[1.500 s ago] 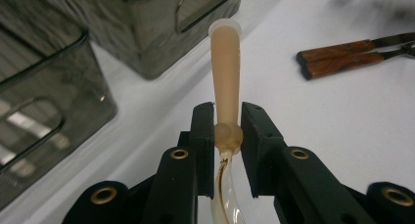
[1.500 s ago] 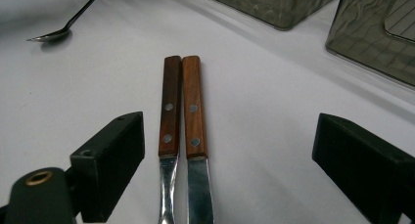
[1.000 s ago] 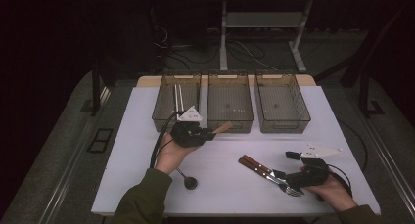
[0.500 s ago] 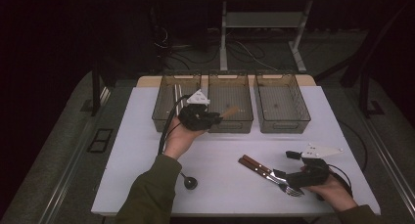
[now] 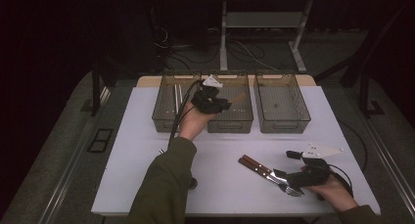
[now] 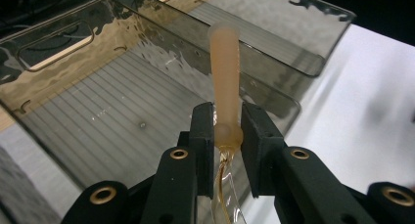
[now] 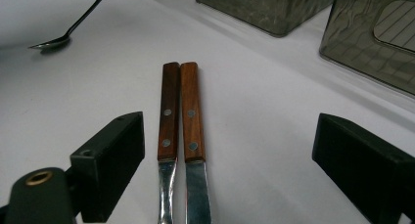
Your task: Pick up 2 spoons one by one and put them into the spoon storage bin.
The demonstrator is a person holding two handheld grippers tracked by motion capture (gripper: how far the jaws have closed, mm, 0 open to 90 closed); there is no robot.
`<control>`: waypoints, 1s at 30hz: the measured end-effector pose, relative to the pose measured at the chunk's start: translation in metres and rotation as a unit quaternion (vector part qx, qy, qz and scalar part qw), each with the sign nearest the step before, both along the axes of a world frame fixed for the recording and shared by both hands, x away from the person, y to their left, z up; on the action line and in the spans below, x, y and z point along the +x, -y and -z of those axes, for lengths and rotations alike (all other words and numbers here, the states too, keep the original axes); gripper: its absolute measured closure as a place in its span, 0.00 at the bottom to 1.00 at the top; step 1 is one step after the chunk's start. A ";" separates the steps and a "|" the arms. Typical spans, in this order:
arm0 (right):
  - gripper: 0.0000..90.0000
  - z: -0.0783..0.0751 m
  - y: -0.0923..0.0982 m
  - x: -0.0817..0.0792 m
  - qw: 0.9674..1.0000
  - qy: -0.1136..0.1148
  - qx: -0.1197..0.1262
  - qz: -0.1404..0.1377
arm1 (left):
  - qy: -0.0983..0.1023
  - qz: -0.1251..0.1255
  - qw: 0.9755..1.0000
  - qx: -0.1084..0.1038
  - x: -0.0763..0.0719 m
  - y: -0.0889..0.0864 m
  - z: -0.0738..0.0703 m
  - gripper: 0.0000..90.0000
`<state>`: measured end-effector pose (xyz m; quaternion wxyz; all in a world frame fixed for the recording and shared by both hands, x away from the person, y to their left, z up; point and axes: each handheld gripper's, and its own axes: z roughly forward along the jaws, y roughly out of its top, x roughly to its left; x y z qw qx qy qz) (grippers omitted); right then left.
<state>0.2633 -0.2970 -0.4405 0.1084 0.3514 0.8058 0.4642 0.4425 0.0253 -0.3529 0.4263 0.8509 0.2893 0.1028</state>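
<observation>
Gripping orange utensil (image 6: 224, 87), left claw (image 6: 227, 128) moved over middle bin (image 5: 230, 119) | right claw (image 7: 227, 150) open, unmoved

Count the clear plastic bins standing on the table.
3, in a row along the table's far edge: left bin, middle bin and right bin. None seems hidden.

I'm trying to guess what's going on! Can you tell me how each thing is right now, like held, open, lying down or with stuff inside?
Left gripper: shut on the wooden-handled utensil, over the middle bin.
Wooden-handled utensil: held, handle pointing forward.
Right gripper: open, jaws wide on either side of the two pieces.
Two wood-handled cutlery pieces: lying side by side on the table.
Spoon: lying on the table.
Left bin: holds thin metal pieces.
Middle bin: looks empty.
</observation>
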 end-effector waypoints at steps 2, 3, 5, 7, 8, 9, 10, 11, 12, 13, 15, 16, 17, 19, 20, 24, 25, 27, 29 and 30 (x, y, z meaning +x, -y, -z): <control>0.13 0.000 0.000 0.000 1.000 0.000 0.000 0.000 | -0.002 -0.003 1.000 0.008 0.006 0.005 0.002 0.84; 0.13 0.000 0.000 0.000 1.000 -0.001 0.001 0.001 | -0.004 -0.004 1.000 0.009 0.009 0.007 0.003 0.84; 0.13 0.000 0.000 0.000 1.000 -0.001 0.002 0.001 | -0.011 -0.009 1.000 0.011 0.013 0.011 0.006 0.84; 0.13 -0.001 0.001 0.000 1.000 0.000 0.003 0.002 | -0.017 -0.012 1.000 0.023 0.018 0.014 0.010 0.84; 0.13 -0.001 0.001 0.000 1.000 -0.001 0.003 0.002 | -0.018 -0.013 0.999 0.030 0.020 0.016 0.011 0.84; 0.13 -0.001 0.001 0.000 1.000 -0.001 0.003 0.002 | -0.020 -0.015 0.999 0.031 0.021 0.017 0.012 0.84; 0.13 -0.001 0.001 -0.001 1.000 -0.001 0.004 0.002 | -0.023 -0.017 0.999 0.031 0.023 0.018 0.014 0.84; 0.13 -0.001 0.001 -0.001 1.000 -0.001 0.004 0.002 | -0.024 -0.020 0.999 0.033 0.024 0.018 0.015 0.84; 0.13 -0.001 0.001 -0.001 1.000 -0.001 0.005 0.003 | -0.026 -0.023 0.999 0.037 0.025 0.019 0.016 0.84; 0.13 -0.001 0.001 -0.001 1.000 0.000 0.005 0.003 | -0.027 -0.026 0.998 0.041 0.026 0.019 0.018 0.84; 0.13 -0.001 0.001 0.000 1.000 0.000 0.005 0.003 | -0.033 -0.031 0.998 0.047 0.029 0.020 0.022 0.84; 0.13 -0.001 0.001 -0.001 1.000 0.000 0.006 0.003 | -0.036 -0.033 0.997 0.053 0.030 0.021 0.025 0.84; 0.13 -0.001 0.001 -0.001 1.000 -0.001 0.006 0.003 | -0.038 -0.035 0.997 0.057 0.031 0.021 0.027 0.84; 0.13 -0.001 0.001 -0.001 1.000 0.001 0.005 0.003 | -0.043 -0.039 0.996 0.062 0.033 0.022 0.030 0.84; 0.13 -0.001 0.001 -0.001 1.000 0.000 0.006 0.003 | -0.046 -0.042 0.996 0.064 0.033 0.023 0.032 0.84; 0.13 -0.002 0.002 -0.001 1.000 0.001 0.007 0.003 | -0.050 -0.046 0.996 0.066 0.035 0.025 0.035 0.83; 0.13 -0.002 0.002 -0.001 1.000 0.001 0.007 0.003 | -0.048 -0.048 0.996 0.065 0.035 0.025 0.035 0.83; 0.13 -0.002 0.002 -0.001 1.000 0.001 0.007 0.003 | -0.047 -0.054 0.996 0.055 0.035 0.025 0.035 0.78; 0.13 -0.002 0.002 -0.001 1.000 0.001 0.007 0.003 | -0.041 -0.057 0.996 0.052 0.034 0.026 0.033 0.68; 0.13 -0.002 0.002 -0.001 1.000 0.002 0.007 0.003 | -0.038 -0.056 0.996 0.052 0.034 0.026 0.032 0.66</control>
